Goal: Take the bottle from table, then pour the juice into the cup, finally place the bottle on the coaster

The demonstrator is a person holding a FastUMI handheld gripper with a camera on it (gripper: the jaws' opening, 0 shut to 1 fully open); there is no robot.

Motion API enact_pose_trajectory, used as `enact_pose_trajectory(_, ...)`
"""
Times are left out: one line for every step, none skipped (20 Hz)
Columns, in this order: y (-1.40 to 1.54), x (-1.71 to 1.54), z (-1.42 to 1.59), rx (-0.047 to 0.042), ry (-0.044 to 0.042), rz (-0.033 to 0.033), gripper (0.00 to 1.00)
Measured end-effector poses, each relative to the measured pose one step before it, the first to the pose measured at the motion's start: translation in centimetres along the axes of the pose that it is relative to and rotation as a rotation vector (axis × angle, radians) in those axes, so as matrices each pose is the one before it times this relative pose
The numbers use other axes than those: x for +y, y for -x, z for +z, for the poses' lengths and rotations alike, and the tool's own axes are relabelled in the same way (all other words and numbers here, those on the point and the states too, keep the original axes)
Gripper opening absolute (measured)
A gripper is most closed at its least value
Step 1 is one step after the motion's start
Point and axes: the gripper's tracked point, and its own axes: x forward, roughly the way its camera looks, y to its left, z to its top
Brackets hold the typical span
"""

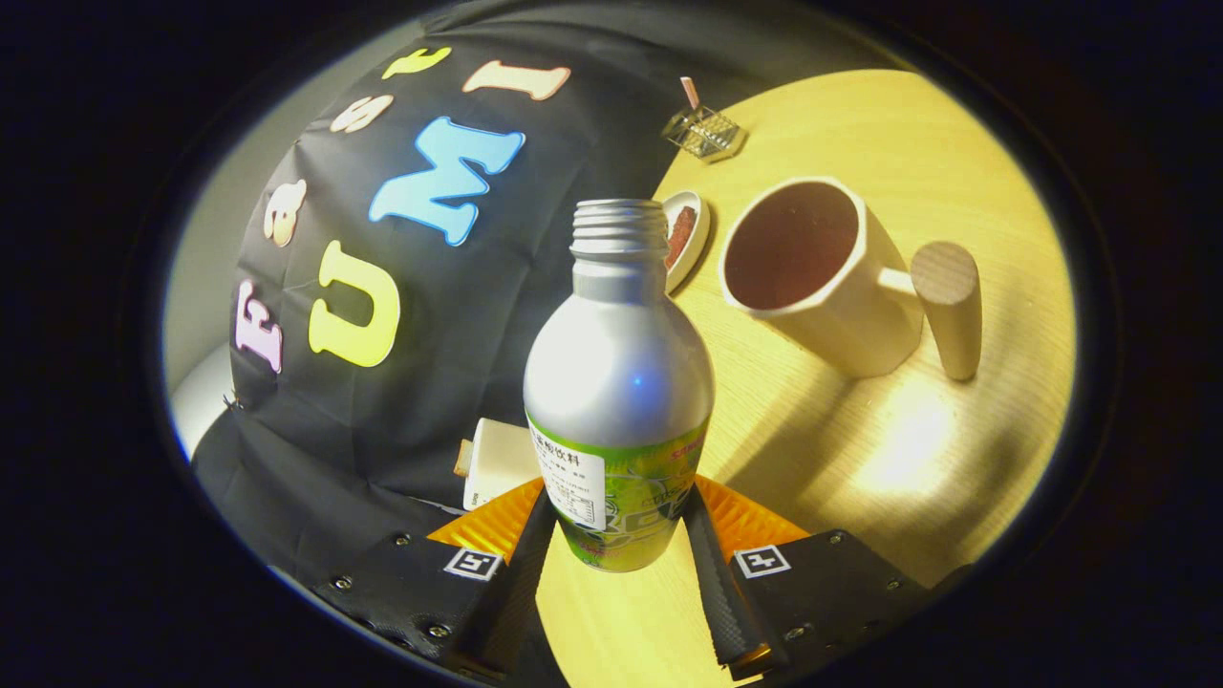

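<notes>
Now we hold bottle (pixel 618 382) clamped between gripper (pixel 616 535) fingers, uncapped, lifted over table (pixel 917 459). Cup (pixel 812 277) sits just beyond, looks already dark inside. We judge pouring step; next, tilt neck over cup rim.

Silver bottle (pixel 618 382), green label; white cup (pixel 841 287), dark brown inside; pale wood-grain table (pixel 917 459); gripper (pixel 616 545) clamps bottle.

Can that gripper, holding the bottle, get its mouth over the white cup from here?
Probably yes: the gripper clamps the bottle, and the cup stands open just beyond with bare table between.
</notes>
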Motion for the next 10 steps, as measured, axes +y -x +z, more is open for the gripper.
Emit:
enact_pose_trajectory(-0.196,-0.125,-0.293,0.02118,-0.01967,-0.00029,0.73)
enact_pose_trajectory(-0.036,-0.024,-0.326,0.01859,-0.01677,0.00382,0.73)
enact_pose_trajectory(-0.031,-0.007,-0.077,0.01547,-0.01876,0.00287,0.73)
enact_pose_trajectory(0.021,0.168,-0.095,0.00634,-0.01824,0.00509,0.73)
enact_pose_trajectory(0.063,0.126,0.17,-0.00554,-0.01845,0.01032,0.73)
enact_pose_trajectory(0.018,0.031,0.125,-0.00367,-0.02806,0.01192,0.73)
enact_pose_trajectory(-0.083,0.097,-0.014,-0.00123,-0.03584,0.01206,0.73)
enact_pose_trajectory(0.07,0.148,-0.043,-0.00123,-0.03141,0.0132,0.73)
enact_pose_trajectory(-0.023,0.096,-0.009,0.00229,-0.02543,0.00709,0.73)
enact_pose_trajectory(-0.028,0.052,-0.09,0.00265,-0.01709,0.00368,0.73)
